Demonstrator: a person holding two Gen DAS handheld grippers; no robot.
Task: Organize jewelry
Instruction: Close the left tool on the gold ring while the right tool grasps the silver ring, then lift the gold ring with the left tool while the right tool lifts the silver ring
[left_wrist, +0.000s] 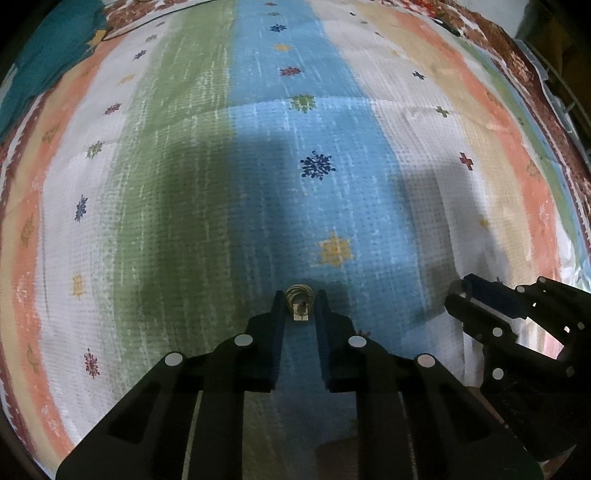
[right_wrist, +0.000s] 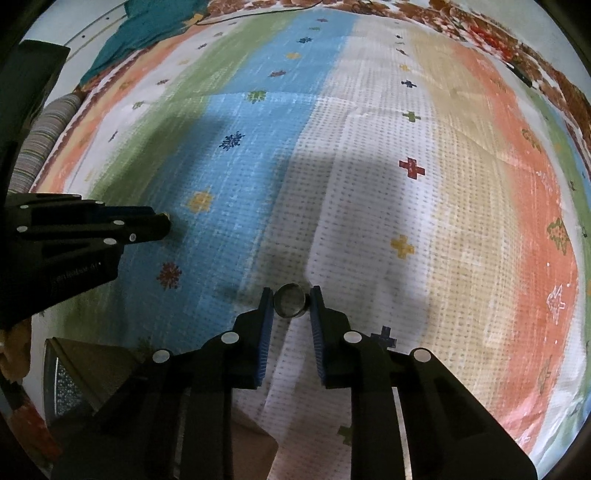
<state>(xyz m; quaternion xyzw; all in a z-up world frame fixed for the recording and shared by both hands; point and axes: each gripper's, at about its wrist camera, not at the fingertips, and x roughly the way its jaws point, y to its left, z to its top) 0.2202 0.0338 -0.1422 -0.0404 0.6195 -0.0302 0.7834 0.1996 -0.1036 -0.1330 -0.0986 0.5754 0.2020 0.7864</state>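
The left hand-held gripper (left_wrist: 299, 300) has its fingers closed narrowly on a small gold ring (left_wrist: 299, 294) with a white tag under it, pinched at the fingertips above the blue stripe of a striped cloth (left_wrist: 258, 166). The right hand-held gripper (right_wrist: 291, 299) grips a wider silver ring (right_wrist: 291, 299) between its blue pads (right_wrist: 266, 332), held over the white stripe of the same cloth. Both gripped rings sit clear of the fabric. In the right wrist view, a dark box (right_wrist: 70, 380) lies at the lower left, partly hidden, and teal fabric (right_wrist: 147, 33) lies at the far edge
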